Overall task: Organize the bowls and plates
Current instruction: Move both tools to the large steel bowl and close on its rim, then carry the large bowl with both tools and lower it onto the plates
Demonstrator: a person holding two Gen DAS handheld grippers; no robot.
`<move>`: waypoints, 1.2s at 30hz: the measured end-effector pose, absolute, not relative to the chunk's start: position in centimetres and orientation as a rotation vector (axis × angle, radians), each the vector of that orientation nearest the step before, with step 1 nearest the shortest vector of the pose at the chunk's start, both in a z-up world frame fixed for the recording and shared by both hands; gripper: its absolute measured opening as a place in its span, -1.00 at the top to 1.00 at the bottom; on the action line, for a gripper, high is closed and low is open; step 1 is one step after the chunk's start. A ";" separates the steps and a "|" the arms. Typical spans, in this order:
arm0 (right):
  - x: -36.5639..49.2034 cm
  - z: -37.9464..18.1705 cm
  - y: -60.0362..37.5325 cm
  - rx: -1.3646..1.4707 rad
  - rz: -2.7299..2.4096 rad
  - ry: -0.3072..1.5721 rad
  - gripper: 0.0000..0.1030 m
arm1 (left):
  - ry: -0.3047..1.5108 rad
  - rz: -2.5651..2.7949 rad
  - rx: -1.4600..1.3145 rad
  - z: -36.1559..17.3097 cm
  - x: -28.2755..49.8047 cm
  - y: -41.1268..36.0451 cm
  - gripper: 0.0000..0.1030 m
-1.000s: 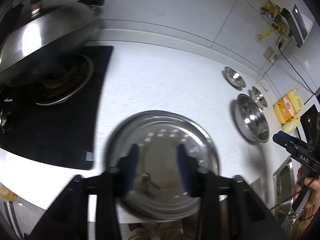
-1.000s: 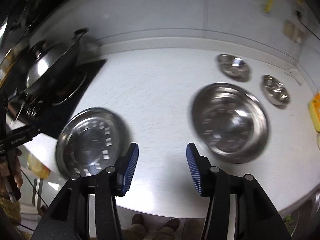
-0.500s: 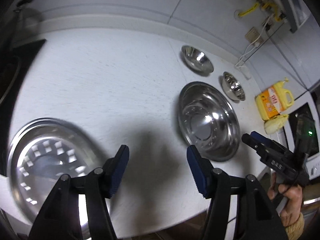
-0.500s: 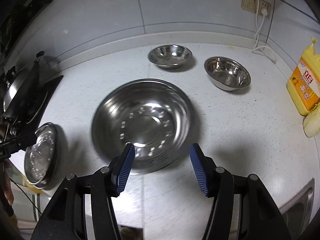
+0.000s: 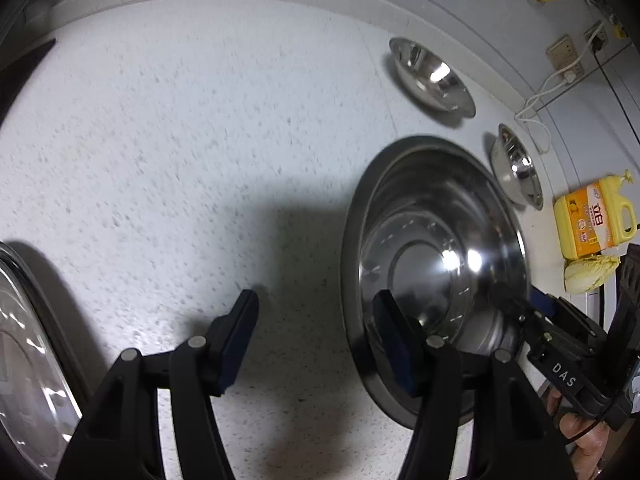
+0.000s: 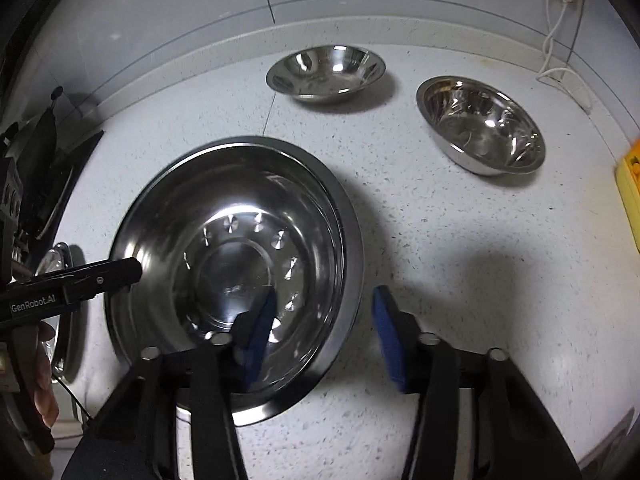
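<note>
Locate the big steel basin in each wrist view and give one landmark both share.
Left wrist: big basin right of centre, with one finger of the left gripper over its rim.
Right wrist: big basin left of centre.
Shared landmark: yellow bottle, far right in both.

Two steel plates sit on the counter: a big deep one (image 6: 236,264) and another (image 5: 24,360) off at the edge. Two small steel bowls, (image 6: 326,70) and (image 6: 482,124). One yellow detergent bottle (image 5: 588,220). Two handheld grippers, (image 5: 316,340) and (image 6: 324,332).
</note>
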State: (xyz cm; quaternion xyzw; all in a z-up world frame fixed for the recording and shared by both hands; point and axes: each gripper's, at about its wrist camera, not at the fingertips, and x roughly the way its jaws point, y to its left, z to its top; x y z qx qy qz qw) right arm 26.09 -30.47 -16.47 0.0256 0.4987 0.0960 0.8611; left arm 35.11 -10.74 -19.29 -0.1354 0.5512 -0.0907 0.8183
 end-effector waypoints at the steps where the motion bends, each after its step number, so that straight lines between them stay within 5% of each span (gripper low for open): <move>1: 26.2 -16.6 -30.5 0.048 0.203 1.049 0.34 | 1.178 -0.195 -0.284 -19.4 35.2 -10.9 -0.13; 7: 26.5 -17.3 -30.3 0.021 0.203 1.064 0.65 | 1.163 -0.212 -0.357 -19.5 35.2 -10.3 -0.13; 11: 26.7 -17.2 -30.3 0.018 0.198 1.051 0.66 | 1.176 -0.228 -0.389 -19.4 35.5 -9.7 -0.08; 15: 26.6 -17.0 -30.0 0.001 0.193 1.043 0.67 | 1.206 -0.281 -0.392 -19.8 35.8 -10.5 0.65; 17: 26.5 -16.6 -29.9 -0.004 0.195 1.034 0.68 | 1.195 -0.297 -0.376 -19.6 35.4 -10.9 0.75; 29: 24.1 -14.0 -29.1 0.019 0.209 1.007 0.68 | 1.100 -0.336 -0.430 -15.2 31.1 -8.0 0.78; 36: 20.4 -9.7 -23.8 0.002 0.308 0.922 0.69 | 0.995 -0.296 -0.435 -10.7 25.1 -0.2 0.78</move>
